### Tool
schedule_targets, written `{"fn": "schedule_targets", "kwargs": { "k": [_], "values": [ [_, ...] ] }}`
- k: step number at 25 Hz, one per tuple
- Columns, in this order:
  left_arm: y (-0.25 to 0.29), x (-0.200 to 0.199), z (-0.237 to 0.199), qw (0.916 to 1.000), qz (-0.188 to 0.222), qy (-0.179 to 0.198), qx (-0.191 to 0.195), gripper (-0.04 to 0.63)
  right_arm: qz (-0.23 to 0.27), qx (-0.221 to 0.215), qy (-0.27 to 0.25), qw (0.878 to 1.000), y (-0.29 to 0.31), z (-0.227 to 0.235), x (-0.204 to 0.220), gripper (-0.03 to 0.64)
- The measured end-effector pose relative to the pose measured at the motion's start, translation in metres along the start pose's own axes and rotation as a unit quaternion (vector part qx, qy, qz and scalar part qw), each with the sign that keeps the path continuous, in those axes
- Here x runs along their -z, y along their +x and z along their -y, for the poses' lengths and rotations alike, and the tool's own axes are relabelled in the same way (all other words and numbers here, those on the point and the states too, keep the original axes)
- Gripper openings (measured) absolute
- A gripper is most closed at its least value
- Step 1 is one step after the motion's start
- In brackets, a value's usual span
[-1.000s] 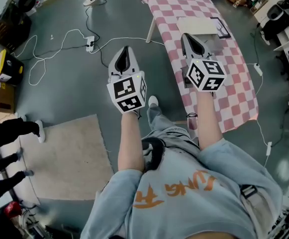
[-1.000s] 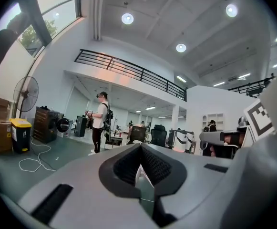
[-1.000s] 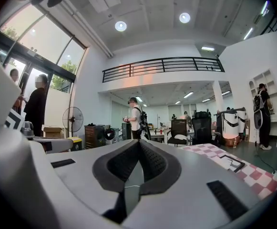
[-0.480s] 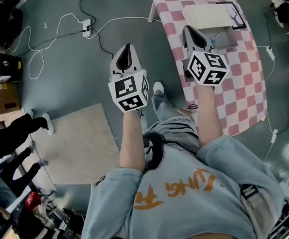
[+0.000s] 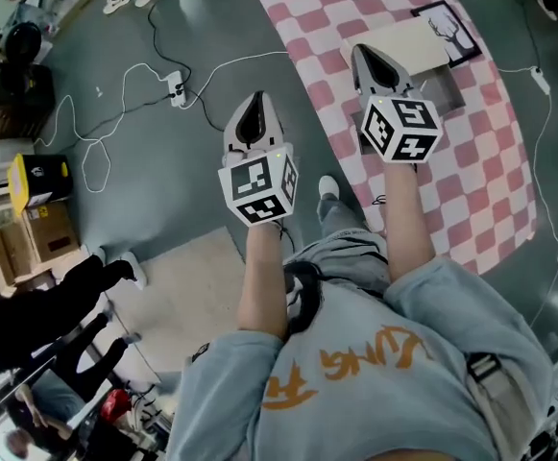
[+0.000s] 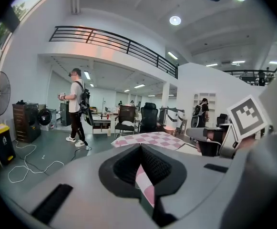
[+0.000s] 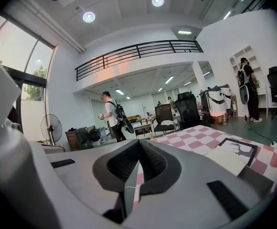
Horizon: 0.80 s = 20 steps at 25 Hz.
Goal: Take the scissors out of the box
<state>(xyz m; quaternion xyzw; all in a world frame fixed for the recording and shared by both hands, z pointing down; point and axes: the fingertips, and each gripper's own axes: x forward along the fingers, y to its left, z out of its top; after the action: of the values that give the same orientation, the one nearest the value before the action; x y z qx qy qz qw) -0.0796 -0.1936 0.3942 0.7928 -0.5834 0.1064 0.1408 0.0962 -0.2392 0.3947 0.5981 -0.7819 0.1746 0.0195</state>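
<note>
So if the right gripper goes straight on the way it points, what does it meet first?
The right gripper would probably meet the checked tablecloth, beside the beige board; depth is unclear.

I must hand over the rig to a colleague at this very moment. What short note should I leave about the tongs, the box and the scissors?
The left tongs are shut and empty, held over the floor beside the table.
The right tongs are shut and empty, over the checked table, close to the grey box.
The grey box lies on the cloth, partly hidden behind the right tongs. A cream board and a framed deer picture lie beyond it. No view shows the scissors.
Done: nothing yet; neither tongs touch the box.
Left: reach the box, find the scissors, grip them and lift them out.
</note>
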Motion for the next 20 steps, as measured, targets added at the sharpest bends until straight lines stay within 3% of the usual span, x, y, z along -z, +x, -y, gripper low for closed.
{"fn": "schedule_targets", "kwargs": {
  "k": [12, 16, 20],
  "values": [
    [0.048, -0.002, 0.026, 0.9986, -0.023, 0.019, 0.045, 0.017, 0.005, 0.033, 0.028, 0.999, 0.011, 0.043, 0.003, -0.002],
    [0.072, 0.004, 0.047, 0.9946, -0.039, 0.026, 0.093, 0.017, 0.001, 0.079, 0.028, 0.997, -0.004, 0.07, 0.009, -0.002],
    [0.1, 0.007, 0.081, 0.9863, -0.048, 0.038, 0.153, 0.017, 0.011, 0.157, 0.042, 0.987, -0.023, 0.116, 0.007, -0.002]
  ]
}}
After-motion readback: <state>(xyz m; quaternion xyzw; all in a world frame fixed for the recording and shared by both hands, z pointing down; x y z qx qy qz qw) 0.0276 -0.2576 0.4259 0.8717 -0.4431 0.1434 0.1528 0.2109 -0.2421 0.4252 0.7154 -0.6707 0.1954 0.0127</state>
